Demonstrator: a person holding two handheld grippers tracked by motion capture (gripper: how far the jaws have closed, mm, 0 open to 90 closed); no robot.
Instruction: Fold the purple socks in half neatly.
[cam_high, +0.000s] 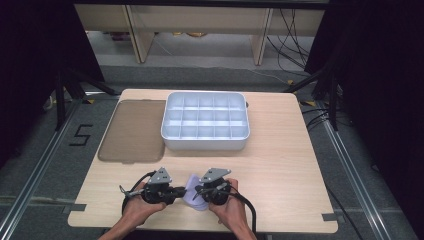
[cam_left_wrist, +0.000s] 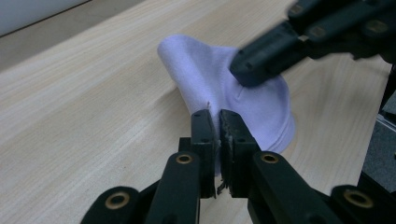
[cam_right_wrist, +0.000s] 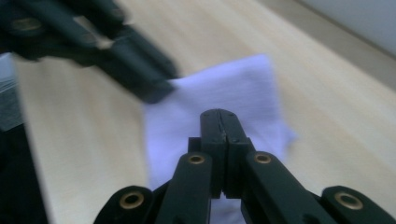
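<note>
Both grippers, left (cam_left_wrist: 215, 122) and right (cam_right_wrist: 219, 122), pinch a lilac cloth (cam_left_wrist: 219, 88) at the table's (cam_high: 280, 165) near edge; soft and limp, it is best held by opposite edges, apparently a small sock.

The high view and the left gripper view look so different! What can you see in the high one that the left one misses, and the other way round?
The high view alone takes in the white divided tray, the brown lid lying flat beside it, and the person's two hands, left hand and right hand.

The left gripper view alone gives a close look at the left gripper, its jaws pinched on a fold of the pale purple cloth, which rises in a hump.

Both views share the cloth, the wooden table and the right gripper on the cloth.
</note>
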